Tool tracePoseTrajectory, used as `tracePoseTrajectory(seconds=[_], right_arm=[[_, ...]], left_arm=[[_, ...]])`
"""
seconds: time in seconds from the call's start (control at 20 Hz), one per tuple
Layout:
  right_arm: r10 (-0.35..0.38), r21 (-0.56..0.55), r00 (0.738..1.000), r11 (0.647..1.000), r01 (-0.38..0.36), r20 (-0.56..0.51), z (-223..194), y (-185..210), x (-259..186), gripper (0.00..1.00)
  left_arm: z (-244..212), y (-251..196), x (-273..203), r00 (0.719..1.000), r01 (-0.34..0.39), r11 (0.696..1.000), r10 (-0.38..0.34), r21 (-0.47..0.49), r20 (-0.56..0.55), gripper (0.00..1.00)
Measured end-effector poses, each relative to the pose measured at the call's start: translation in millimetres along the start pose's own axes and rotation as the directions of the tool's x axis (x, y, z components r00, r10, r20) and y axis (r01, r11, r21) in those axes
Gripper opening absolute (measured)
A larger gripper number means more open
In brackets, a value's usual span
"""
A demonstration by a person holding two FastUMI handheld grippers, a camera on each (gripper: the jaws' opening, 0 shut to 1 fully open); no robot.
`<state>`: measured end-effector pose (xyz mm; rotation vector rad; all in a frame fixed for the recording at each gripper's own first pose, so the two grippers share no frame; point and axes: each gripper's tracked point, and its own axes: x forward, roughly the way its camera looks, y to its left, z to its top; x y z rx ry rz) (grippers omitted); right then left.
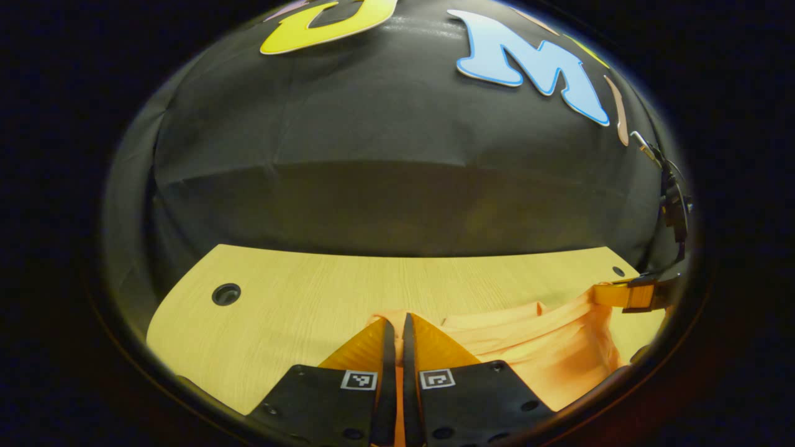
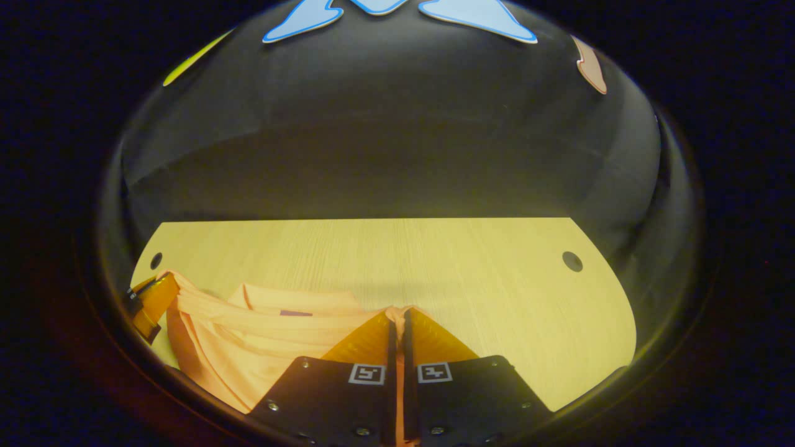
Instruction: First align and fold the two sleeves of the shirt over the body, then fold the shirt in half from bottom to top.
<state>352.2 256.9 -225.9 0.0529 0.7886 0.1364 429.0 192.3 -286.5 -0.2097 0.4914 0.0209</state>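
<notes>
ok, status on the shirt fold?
Left tongs shut on shirt. Right tongs shut on it too. Fabric stretched between them over the table. Nothing blocking.

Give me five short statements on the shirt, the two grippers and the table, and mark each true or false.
1. The left gripper is shut on the shirt. True.
2. The right gripper is open with nothing in it. False: it is shut on the shirt's fabric.
3. The shirt is blue. False: it is orange.
4. The table is light wood with round holes near its far corners. True.
5. The shirt lies flat and spread out. False: it hangs bunched between the two grippers.
</notes>
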Motion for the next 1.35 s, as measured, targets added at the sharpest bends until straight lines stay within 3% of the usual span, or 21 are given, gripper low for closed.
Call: tracePoseTrajectory(seconds=[0.05, 0.1, 0.2, 0.3, 0.4, 0.45, 0.55, 0.6, 0.65, 0.7, 0.8, 0.85, 0.95, 1.05, 1.1, 1.15, 1.35], right_arm=[[0.000, -0.007, 1.000, 1.000, 0.000, 0.002, 1, 0, -4, 0.10], [-0.003, -0.015, 1.000, 1.000, 0.003, 0.003, 1, -1, -6, 0.06], [-0.003, -0.032, 1.000, 0.999, 0.003, 0.007, 2, -3, -13, 0.10], [-0.013, -0.052, 1.000, 0.999, 0.014, 0.021, 6, -7, -23, 0.27], [-0.003, -0.053, 0.999, 0.999, 0.006, 0.041, 9, -9, -37, 0.33], [0.009, -0.052, 0.999, 0.999, -0.006, 0.048, 10, -8, -46, 0.55], [0.023, -0.054, 0.996, 0.998, -0.019, 0.081, 15, -10, -66, 0.64], [0.029, -0.055, 0.995, 0.998, -0.024, 0.100, 16, -12, -80, 0.68], [0.036, -0.053, 0.992, 0.998, -0.030, 0.123, 19, -14, -95, 0.72], [0.045, -0.051, 0.989, 0.998, -0.038, 0.142, 21, -14, -106, 0.72], [0.062, -0.053, 0.981, 0.997, -0.053, 0.184, 26, -17, -135, 0.88], [0.069, -0.056, 0.976, 0.997, -0.058, 0.209, 27, -20, -152, 0.92], [0.069, -0.066, 0.961, 0.996, -0.053, 0.268, 30, -26, -185, 0.91], [0.071, -0.065, 0.944, 0.996, -0.052, 0.323, 32, -31, -218, 0.92], [0.074, -0.060, 0.936, 0.997, -0.057, 0.345, 32, -34, -234, 0.92], [0.076, -0.053, 0.926, 0.997, -0.061, 0.369, 33, -37, -250, 0.92], [0.079, -0.026, 0.892, 0.997, -0.076, 0.445, 33, -54, -301, 0.91]], left_arm=[[-1, -1, -1, 1.000, 0.003, 1.000, -0.003, 0.004, -0.008, 0.14], [-3, -1, -2, 1.000, 0.003, 1.000, -0.003, 0.009, -0.016, 0.15], [-3, -4, -9, 0.999, 0.009, 1.000, -0.009, -0.004, -0.030, 0.23], [-1, -3, -17, 0.999, 0.008, 1.000, -0.009, -0.030, -0.037, 0.26], [3, -1, -30, 0.999, -0.004, 0.999, 0.002, -0.048, -0.038, 0.50], [8, 0, -38, 0.999, -0.015, 0.998, 0.013, -0.055, -0.033, 0.62], [21, -1, -57, 1.000, -0.021, 0.998, 0.020, -0.063, -0.011, 0.60], [28, -1, -68, 1.000, -0.024, 0.998, 0.024, -0.058, 0.006, 0.62], [34, -3, -81, 0.999, -0.027, 0.998, 0.028, -0.052, 0.022, 0.71], [42, -6, -94, 0.999, -0.027, 0.999, 0.028, -0.043, 0.041, 0.68], [56, -13, -121, 0.997, -0.026, 0.999, 0.028, -0.026, 0.075, 0.72], [62, -17, -136, 0.995, -0.028, 0.999, 0.029, -0.017, 0.092, 0.77], [73, -28, -165, 0.991, -0.027, 1.000, 0.027, -0.001, 0.131, 0.91], [83, -40, -197, 0.986, -0.022, 1.000, 0.021, 0.008, 0.167, 0.94], [86, -45, -211, 0.983, -0.022, 1.000, 0.019, 0.014, 0.184, 0.87], [89, -51, -227, 0.979, -0.021, 1.000, 0.016, 0.021, 0.203, 0.94], [97, -74, -276, 0.964, -0.029, 0.999, 0.016, 0.044, 0.264, 0.94]])
